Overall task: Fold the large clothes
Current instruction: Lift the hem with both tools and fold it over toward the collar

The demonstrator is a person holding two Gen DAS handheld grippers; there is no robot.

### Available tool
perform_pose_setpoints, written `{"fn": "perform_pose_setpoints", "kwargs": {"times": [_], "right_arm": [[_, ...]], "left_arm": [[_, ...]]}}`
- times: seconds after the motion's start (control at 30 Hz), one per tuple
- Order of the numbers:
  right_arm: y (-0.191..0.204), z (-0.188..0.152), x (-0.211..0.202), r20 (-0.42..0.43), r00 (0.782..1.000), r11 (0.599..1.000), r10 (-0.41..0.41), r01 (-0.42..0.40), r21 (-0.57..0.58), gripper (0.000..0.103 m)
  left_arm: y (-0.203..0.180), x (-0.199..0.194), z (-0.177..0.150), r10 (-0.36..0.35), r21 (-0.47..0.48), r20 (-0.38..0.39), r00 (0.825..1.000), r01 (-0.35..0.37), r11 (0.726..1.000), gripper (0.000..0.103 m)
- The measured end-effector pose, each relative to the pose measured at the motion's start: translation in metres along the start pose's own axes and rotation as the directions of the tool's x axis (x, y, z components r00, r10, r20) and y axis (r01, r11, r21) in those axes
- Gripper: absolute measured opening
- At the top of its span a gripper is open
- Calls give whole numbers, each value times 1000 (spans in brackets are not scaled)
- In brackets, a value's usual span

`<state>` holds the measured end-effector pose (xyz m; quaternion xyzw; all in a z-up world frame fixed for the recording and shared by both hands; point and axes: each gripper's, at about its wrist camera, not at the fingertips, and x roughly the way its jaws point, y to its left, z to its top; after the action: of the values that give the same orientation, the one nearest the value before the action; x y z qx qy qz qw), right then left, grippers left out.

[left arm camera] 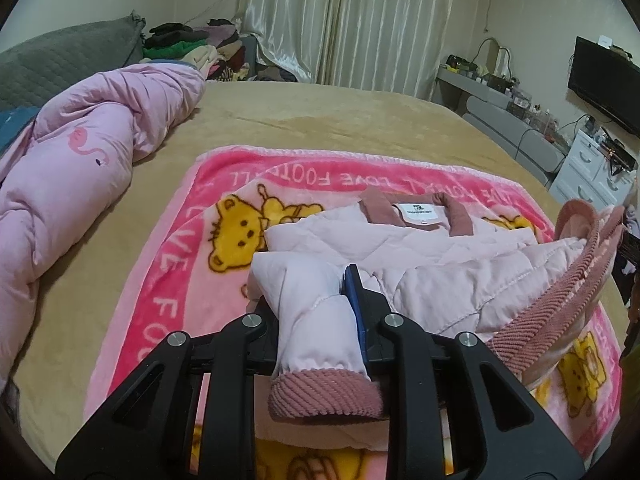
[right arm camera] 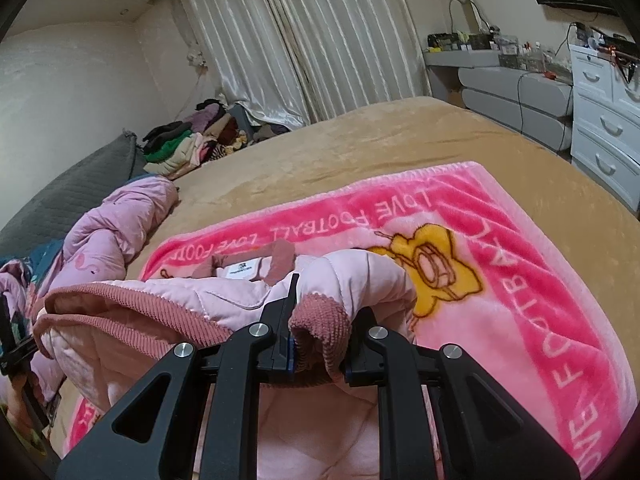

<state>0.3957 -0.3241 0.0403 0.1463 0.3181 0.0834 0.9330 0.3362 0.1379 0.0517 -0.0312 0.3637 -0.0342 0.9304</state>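
A pale pink quilted jacket with dusty-rose ribbed collar, cuffs and hem lies on a pink bear-print blanket on the bed. My left gripper is shut on the jacket's left sleeve, whose ribbed cuff hangs toward the camera. My right gripper is shut on the other sleeve's ribbed cuff, lifted over the jacket body. The collar with its white label points away from me.
The blanket lies on a tan bedspread. A rolled pink duvet lies at the left. A pile of clothes sits by the curtains. White drawers and a grey bench stand at the right.
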Motion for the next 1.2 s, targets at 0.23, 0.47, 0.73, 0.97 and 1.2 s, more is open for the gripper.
{"fn": "perform_pose_setpoints", "kwargs": {"times": [0.23,0.47,0.73,0.97,1.2], "right_arm": [[-9,-1,30,-62,997,999,-43,45,31,15],[-16,-11,54,-109,991,995,-77,83,51,15],[-17,-14,58,-126,990,994,-68,78,74,18],[-19,-9,47,-125,992,991,-20,36,127,22],[-19,-8,41,-126,992,989,-1,20,147,25]], "left_arm": [[4,20,-2,9,1,-32,999,-9,1000,18],[5,37,-8,14,4,-54,998,-13,1000,19],[8,45,-16,1,-11,-63,998,-2,1000,19],[8,42,-18,-10,-12,-47,999,9,1000,19],[8,42,-18,-7,-13,-53,999,6,1000,19]]}}
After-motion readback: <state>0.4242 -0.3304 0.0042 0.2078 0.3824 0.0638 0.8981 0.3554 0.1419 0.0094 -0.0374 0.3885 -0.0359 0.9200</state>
